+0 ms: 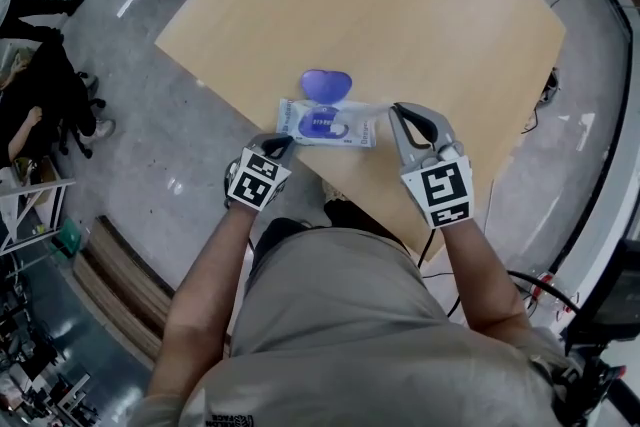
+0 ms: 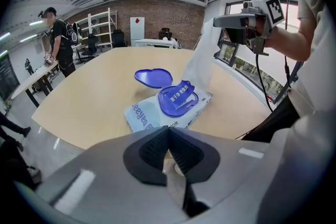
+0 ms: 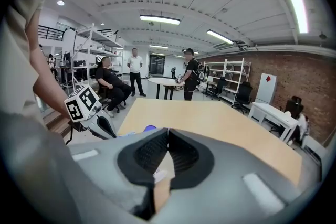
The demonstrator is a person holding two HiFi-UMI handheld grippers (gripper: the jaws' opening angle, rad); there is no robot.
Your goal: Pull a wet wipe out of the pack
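A white and blue wet wipe pack (image 1: 325, 125) lies near the front edge of the wooden table (image 1: 400, 5). Its purple lid (image 1: 327, 85) is flipped open. In the left gripper view, a thin white wipe (image 2: 202, 57) stretches up from the pack's opening (image 2: 178, 99) to my right gripper (image 2: 219, 21), which is shut on its top end. My right gripper (image 1: 396, 111) hangs above the pack's right end. My left gripper (image 1: 283, 146) is shut at the pack's left end; nothing shows between its jaws (image 2: 168, 131). The right gripper view shows closed jaws (image 3: 167, 134) and my left gripper (image 3: 105, 124) below.
The table's front edge (image 1: 300, 160) runs just under both grippers, with grey floor beyond. A person in black (image 1: 40, 85) sits at far left. A round table (image 3: 165, 81), several people and shelving (image 2: 100, 23) stand at the back of the room.
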